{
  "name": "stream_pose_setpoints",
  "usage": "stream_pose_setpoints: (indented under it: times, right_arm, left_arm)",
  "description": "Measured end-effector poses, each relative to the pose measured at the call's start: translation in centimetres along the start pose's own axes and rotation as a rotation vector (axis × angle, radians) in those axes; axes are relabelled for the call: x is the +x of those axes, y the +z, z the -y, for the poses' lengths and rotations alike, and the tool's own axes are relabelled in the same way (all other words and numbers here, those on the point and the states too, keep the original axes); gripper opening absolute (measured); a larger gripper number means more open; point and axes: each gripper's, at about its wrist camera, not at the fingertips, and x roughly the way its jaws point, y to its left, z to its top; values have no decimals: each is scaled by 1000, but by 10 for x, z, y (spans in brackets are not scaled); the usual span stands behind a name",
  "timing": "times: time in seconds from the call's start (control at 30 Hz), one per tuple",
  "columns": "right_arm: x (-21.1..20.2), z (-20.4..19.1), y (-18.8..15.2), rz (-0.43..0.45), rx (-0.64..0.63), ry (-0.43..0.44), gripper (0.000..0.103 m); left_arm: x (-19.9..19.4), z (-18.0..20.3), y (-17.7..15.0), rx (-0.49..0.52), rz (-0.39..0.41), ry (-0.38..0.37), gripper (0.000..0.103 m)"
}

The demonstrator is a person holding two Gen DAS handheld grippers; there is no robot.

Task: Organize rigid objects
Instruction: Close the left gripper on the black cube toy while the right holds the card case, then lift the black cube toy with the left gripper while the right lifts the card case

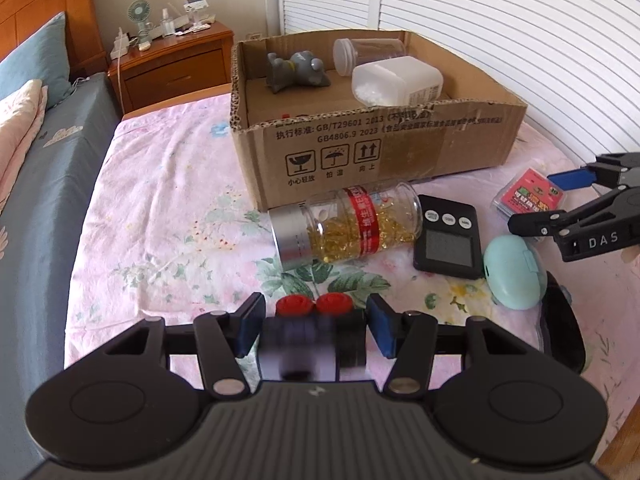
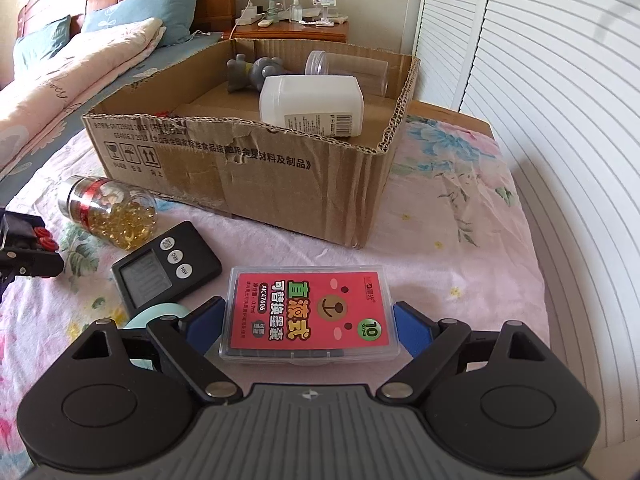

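Observation:
My left gripper (image 1: 316, 328) is shut on a small dark block with two red knobs (image 1: 332, 304), its blue pads against both sides, just above the floral bedsheet. My right gripper (image 2: 310, 328) is shut on a clear plastic box with a red label (image 2: 308, 312), which lies flat on the sheet with a pad on each short side. An open cardboard box (image 2: 248, 176) stands beyond both grippers. It holds a grey toy figure (image 2: 256, 70), a clear jar (image 2: 348, 68) and a white plastic bottle (image 2: 312, 104), all lying down.
On the sheet before the cardboard box lie a capsule bottle (image 1: 348, 224), a black digital timer (image 1: 448, 240), a mint-green case (image 1: 514, 276) and a black curved strap (image 1: 564, 336). A wooden nightstand (image 1: 172, 60) stands at the back left, white louvred doors (image 1: 500, 40) on the right.

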Motion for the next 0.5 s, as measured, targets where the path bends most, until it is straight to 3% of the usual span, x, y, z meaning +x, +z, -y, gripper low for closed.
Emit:
stream_pose_setpoints:
  times: [0.2, 0.4, 0.5]
  right_arm:
    - [-13, 1, -1, 9, -12, -10, 92]
    - [-18, 0, -2, 20, -5, -5, 92]
    - [-19, -2, -1, 26, -8, 1, 92]
  left_arm:
    - [-4, 3, -2, 64, -11, -4, 55]
    - [2, 3, -8, 67, -25, 15, 56]
    - [5, 2, -11, 72, -38, 26, 66]
